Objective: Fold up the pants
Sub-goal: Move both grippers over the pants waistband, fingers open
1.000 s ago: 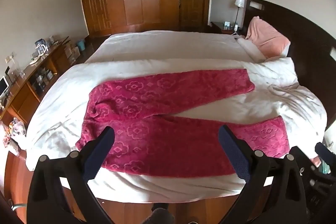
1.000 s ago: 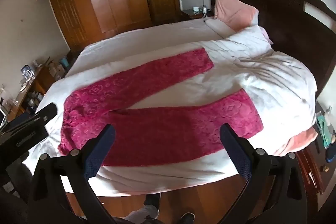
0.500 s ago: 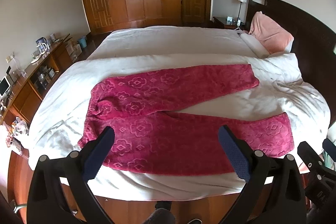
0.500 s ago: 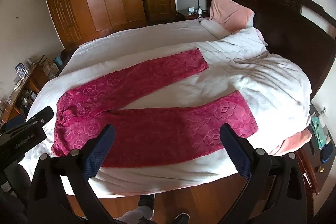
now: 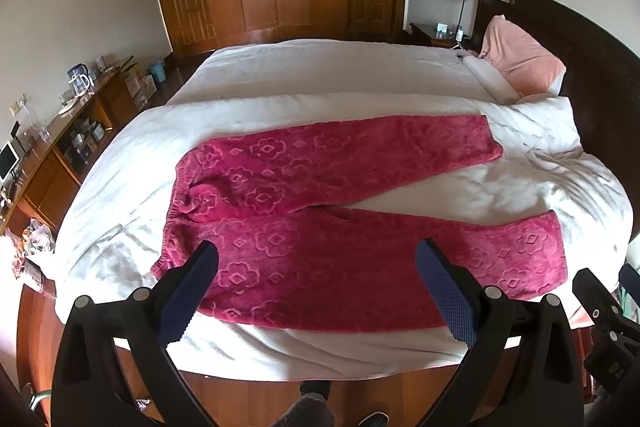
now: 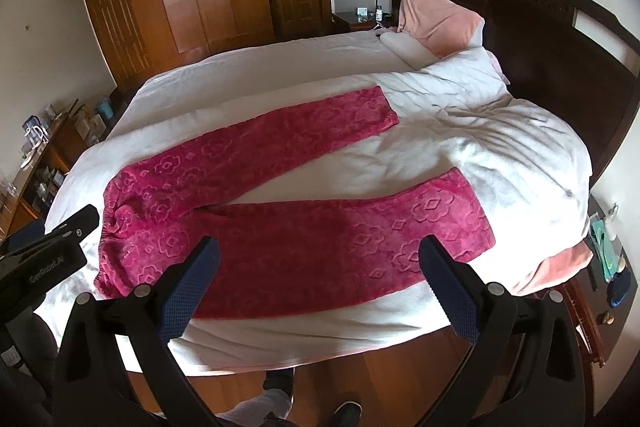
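both wrist views have drifted slightly since a second ago, while nothing on the white bed [image 5: 120,195] has shifted. magenta fleece pants [image 5: 320,211] lie flat on it, legs splayed in a v toward the headboard [image 6: 560,39]. left gripper [image 5: 318,259] and right gripper [image 6: 320,255] hover above the near edge, fingers spread wide, holding nothing.

Pink pants [image 5: 320,211] lie flat on the white bed [image 5: 120,187], legs spread apart toward the headboard side. Left gripper [image 5: 316,267] hangs above them, jaws wide, holding nothing.
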The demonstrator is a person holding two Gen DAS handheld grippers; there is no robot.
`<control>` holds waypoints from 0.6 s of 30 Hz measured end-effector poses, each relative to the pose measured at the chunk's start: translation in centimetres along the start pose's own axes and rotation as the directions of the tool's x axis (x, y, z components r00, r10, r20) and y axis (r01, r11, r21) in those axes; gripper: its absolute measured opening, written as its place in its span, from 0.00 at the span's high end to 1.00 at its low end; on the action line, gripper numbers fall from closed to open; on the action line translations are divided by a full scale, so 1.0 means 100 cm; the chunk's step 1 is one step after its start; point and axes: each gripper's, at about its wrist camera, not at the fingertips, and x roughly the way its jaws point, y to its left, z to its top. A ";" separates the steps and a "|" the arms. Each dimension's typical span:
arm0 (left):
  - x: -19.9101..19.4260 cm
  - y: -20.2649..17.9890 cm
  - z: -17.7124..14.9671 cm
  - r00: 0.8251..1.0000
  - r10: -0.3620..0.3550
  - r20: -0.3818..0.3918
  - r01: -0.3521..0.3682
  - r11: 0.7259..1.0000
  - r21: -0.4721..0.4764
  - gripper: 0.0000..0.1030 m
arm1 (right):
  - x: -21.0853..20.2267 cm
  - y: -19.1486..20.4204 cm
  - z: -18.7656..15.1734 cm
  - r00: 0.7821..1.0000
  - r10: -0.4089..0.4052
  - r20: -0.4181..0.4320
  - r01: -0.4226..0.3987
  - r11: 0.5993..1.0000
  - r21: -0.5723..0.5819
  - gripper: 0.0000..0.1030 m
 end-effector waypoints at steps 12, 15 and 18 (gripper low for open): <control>0.013 0.016 0.001 0.999 0.017 -0.028 -0.017 1.000 -0.003 0.05 | 0.013 0.016 0.003 1.000 0.004 -0.024 -0.004 1.000 -0.017 0.03; 0.016 0.019 0.002 0.999 0.020 -0.032 -0.020 1.000 -0.004 0.05 | 0.018 0.022 0.004 1.000 0.005 -0.031 -0.005 1.000 -0.021 0.03; 0.021 0.021 0.003 0.999 0.024 -0.042 -0.024 1.000 -0.004 0.05 | 0.023 0.027 0.005 0.999 0.003 -0.040 -0.004 1.000 -0.026 0.03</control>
